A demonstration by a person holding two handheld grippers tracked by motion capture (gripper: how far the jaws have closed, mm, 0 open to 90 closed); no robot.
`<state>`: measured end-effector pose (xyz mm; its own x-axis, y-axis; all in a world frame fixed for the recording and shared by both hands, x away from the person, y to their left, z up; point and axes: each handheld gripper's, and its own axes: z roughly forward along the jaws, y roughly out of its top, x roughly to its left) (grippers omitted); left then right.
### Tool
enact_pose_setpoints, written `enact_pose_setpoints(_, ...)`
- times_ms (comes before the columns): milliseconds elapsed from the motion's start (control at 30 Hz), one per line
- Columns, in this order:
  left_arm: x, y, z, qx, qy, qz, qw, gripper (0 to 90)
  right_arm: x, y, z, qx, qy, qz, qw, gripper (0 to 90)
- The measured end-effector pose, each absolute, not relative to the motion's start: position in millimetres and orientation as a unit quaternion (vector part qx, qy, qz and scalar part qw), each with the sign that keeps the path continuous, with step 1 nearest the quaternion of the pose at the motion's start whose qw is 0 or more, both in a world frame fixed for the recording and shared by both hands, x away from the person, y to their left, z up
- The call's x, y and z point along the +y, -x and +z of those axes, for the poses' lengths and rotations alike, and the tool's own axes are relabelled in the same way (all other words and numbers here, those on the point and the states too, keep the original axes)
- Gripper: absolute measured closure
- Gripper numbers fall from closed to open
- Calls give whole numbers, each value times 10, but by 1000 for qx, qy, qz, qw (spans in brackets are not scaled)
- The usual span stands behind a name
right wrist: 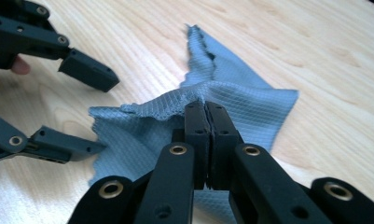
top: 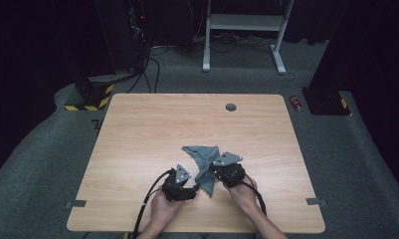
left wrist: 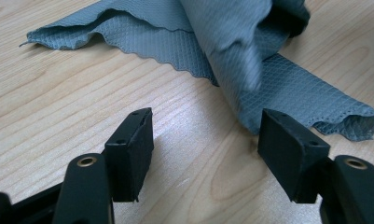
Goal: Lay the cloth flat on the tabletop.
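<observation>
Right gripper [right wrist: 205, 109]: jaws pinched together on a raised fold of the grey cloth [right wrist: 250, 105]. Left gripper [left wrist: 205, 135]: jaws wide, bare, just short of the cloth's edge. Cloth lies crumpled on the table [top: 137, 129], near the front.

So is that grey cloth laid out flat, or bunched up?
Bunched up. The grey cloth is rumpled into folds on the table, and the right gripper is shut on a raised fold of it.
</observation>
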<state>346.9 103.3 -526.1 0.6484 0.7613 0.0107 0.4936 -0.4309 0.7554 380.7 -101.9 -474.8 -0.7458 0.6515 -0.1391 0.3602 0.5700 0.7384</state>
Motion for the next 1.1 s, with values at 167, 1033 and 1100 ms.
enact_pose_setpoints(167,1030,-3469,-5262,381,-826,180,375,360,-1158,-3892,-4650,851,-314,368,206,888)
enact_pose_setpoints(1033,1028,-3471,-5261,382,-825,181,375,361,-1849,-4500,-4934,804,-474,319,166,812)
enact_pose_setpoints(1100,1032,-3474,-5259,381,-826,184,373,361,-1861,-4419,-4878,800,-470,330,173,758)
